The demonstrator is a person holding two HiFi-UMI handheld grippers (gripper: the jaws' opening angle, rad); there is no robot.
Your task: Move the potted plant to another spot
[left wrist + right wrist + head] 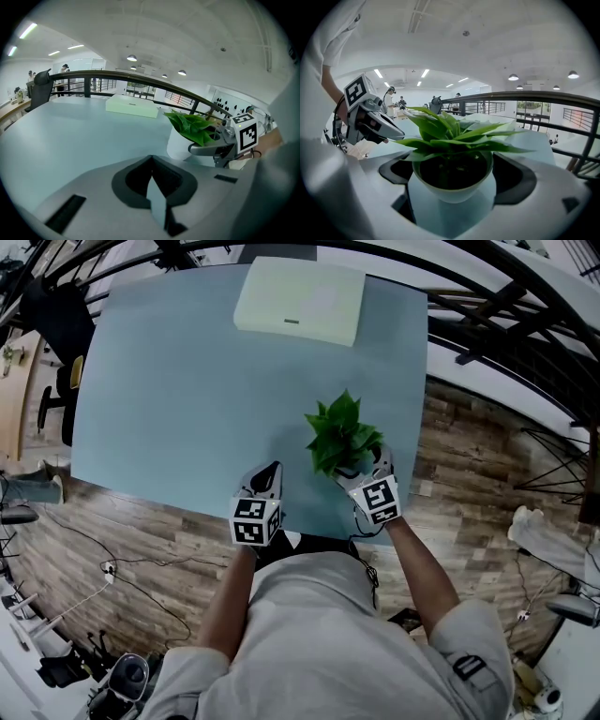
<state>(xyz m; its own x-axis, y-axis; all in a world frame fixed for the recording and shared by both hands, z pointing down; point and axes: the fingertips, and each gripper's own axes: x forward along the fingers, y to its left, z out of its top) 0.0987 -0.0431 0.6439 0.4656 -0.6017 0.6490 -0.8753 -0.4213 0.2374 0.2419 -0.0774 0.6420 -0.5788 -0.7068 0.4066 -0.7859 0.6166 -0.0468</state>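
Note:
The potted plant, green leaves in a white pot, stands near the front right of the pale blue table. My right gripper is shut on the pot, whose bowl fills the gap between the jaws in the right gripper view. Whether the pot rests on the table or hangs just above it, I cannot tell. My left gripper is to the left of the plant, shut and holding nothing, its jaws meeting in a thin line. From the left gripper view the plant and the right gripper show at the right.
A flat white box lies at the table's far edge. The table's front edge is close to the person's body. Dark railings curve round the far and right sides above a wooden floor. Cables and chairs stand at the left.

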